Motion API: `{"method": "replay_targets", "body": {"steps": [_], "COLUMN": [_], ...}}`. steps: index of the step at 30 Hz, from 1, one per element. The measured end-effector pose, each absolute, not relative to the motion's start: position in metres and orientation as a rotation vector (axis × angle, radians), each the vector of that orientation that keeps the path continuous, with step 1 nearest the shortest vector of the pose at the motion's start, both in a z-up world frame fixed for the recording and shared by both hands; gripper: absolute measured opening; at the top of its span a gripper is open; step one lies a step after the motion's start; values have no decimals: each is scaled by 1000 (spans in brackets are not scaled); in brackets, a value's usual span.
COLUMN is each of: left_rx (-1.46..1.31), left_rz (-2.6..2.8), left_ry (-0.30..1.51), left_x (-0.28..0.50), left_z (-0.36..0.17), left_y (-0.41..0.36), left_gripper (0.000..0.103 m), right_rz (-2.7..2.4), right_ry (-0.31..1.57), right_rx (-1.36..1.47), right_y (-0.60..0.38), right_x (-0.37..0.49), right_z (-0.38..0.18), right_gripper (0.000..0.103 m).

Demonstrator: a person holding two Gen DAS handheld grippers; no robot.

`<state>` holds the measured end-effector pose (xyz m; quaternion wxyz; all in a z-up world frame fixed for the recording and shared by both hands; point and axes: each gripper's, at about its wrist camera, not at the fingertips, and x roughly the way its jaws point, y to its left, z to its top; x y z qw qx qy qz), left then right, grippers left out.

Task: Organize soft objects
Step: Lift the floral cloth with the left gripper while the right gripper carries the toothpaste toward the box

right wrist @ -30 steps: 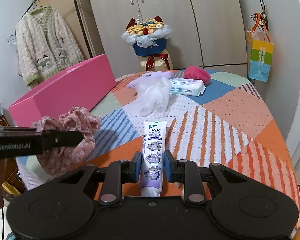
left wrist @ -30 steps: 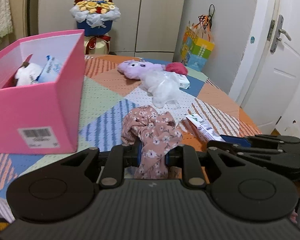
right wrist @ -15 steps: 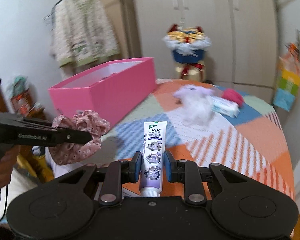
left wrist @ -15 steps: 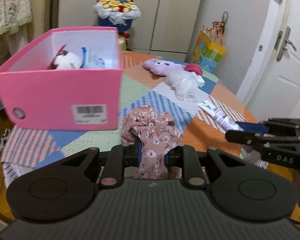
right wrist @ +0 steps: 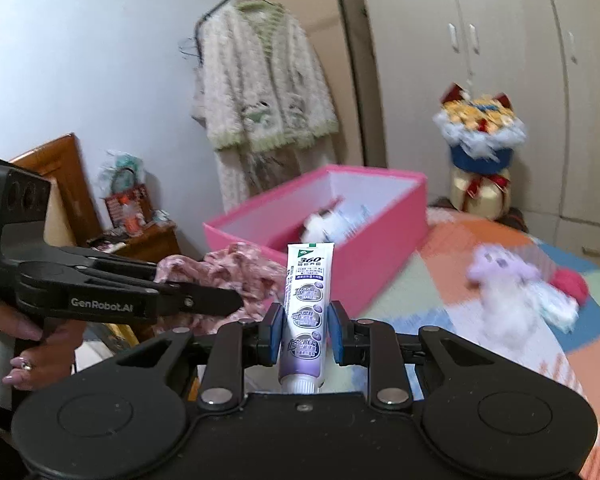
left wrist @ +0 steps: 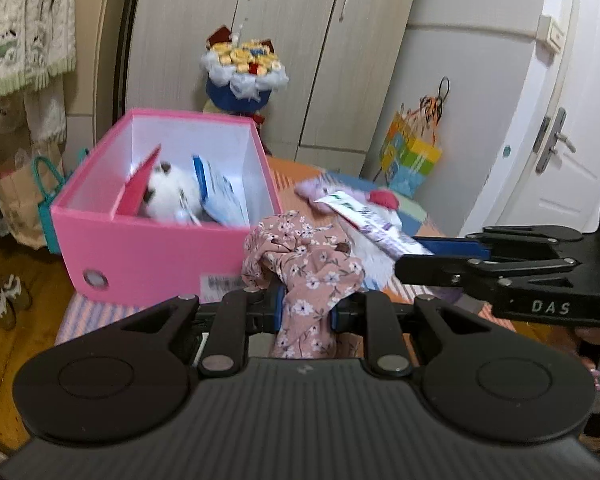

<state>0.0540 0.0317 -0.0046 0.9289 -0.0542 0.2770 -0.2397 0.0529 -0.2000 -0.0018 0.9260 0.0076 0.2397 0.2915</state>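
Observation:
My left gripper (left wrist: 305, 307) is shut on a pink floral cloth (left wrist: 304, 264), held in the air in front of the open pink box (left wrist: 140, 240). My right gripper (right wrist: 303, 332) is shut on a white and purple toothpaste tube (right wrist: 306, 300), which points up toward the box (right wrist: 380, 240). Each gripper shows in the other's view: the right one (left wrist: 416, 258) with the tube (left wrist: 364, 218), the left one (right wrist: 224, 305) with the cloth (right wrist: 236, 276). The box holds a white plush (left wrist: 168, 196) and a blue and white pack (left wrist: 220, 196).
A purple plush (right wrist: 500, 268), a white fluffy item (right wrist: 508, 312), a red soft thing (right wrist: 568, 284) and a wipes pack (right wrist: 556, 304) lie on the patchwork table (right wrist: 440, 288). A flower bouquet (left wrist: 244, 76) stands behind the box. A cardigan (right wrist: 260, 80) hangs on the left.
Both grippers have risen and swung left toward the pink box, each keeping its load. The box's inside now shows from above.

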Motion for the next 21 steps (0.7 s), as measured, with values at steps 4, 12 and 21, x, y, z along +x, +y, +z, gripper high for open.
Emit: {"method": "replay_targets", "body": {"steps": [4,12,21], "left_rx": [-84,-69,-99], "left_rz": [-456,-364,-270], "left_ry": [511,499,621], "left_x": [68,133,244], "left_z": [13,30,19], "left_y": [40,60,67], "left_gripper": [19,19,19], "right_rz": [623,612,580], "right_ry": [452,469,633], "right_rx": [15,121,194], "right_y": [-181,-159,-134], "right_x": [71,149,258], "right_z": [14,28,13], "right_gripper": [28,28,28]}}
